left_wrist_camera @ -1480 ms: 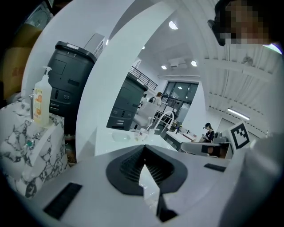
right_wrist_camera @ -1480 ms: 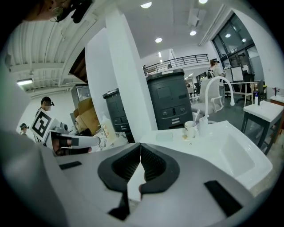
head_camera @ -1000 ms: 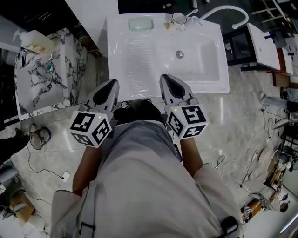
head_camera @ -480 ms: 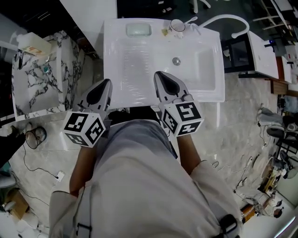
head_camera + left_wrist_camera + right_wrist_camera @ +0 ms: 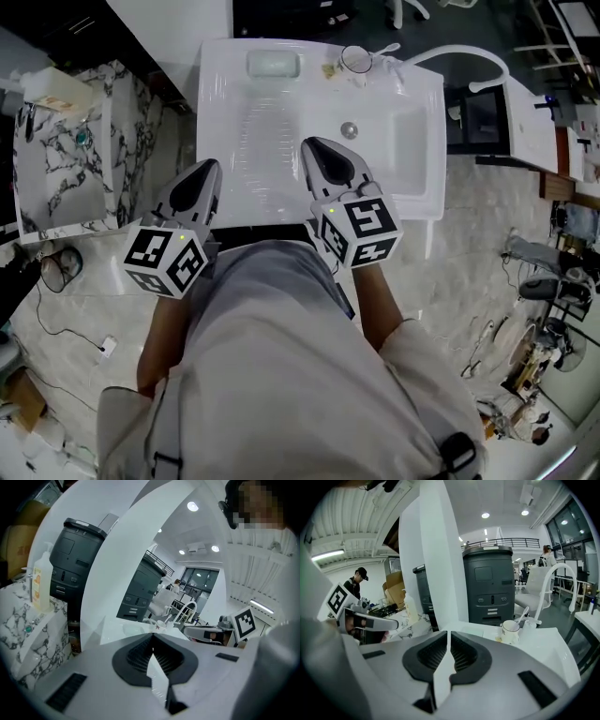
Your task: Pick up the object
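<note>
I read the sink as glossy white ceramic, its drain shiny metal; the counter looks veined polished marble, the floor glossy stone.

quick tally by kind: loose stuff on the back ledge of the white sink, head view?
Soap dish, pale green: 1
Cup: 1
White-handled utensil standing in the cup: 1
Small yellowish item beside the cup, kind unclear: 1
Total: 4
</note>
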`<state>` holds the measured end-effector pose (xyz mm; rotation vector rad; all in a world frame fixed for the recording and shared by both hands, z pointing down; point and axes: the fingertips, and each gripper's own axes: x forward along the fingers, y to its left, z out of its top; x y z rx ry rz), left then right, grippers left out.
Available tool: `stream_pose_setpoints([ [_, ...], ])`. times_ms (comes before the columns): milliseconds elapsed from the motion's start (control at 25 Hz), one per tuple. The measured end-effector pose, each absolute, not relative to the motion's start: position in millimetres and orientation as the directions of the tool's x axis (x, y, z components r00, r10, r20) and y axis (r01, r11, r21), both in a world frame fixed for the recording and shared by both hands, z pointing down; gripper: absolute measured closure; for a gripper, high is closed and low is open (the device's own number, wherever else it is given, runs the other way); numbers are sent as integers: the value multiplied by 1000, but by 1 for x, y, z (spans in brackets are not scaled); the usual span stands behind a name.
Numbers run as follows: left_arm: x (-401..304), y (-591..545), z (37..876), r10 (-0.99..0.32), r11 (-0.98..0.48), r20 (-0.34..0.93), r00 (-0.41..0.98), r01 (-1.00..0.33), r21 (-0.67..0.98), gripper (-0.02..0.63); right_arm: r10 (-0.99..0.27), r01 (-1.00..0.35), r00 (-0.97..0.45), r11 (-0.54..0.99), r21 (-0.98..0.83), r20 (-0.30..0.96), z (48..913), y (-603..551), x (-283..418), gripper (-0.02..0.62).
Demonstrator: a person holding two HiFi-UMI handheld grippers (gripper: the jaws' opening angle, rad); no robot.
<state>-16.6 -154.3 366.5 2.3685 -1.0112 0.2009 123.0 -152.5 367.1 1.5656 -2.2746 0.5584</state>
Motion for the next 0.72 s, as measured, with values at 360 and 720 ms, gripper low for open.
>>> stream_pose_setpoints([
  [360, -19, -161, 379, -640, -534, 367, 675, -735, 419, 604, -766, -915, -373, 396, -72, 523, 381, -173, 123, 545],
  [720, -16, -159, 388, -636, -518, 383, 670, -738, 432, 604, -744, -897, -365, 441, 1, 559, 395, -190, 125, 538],
])
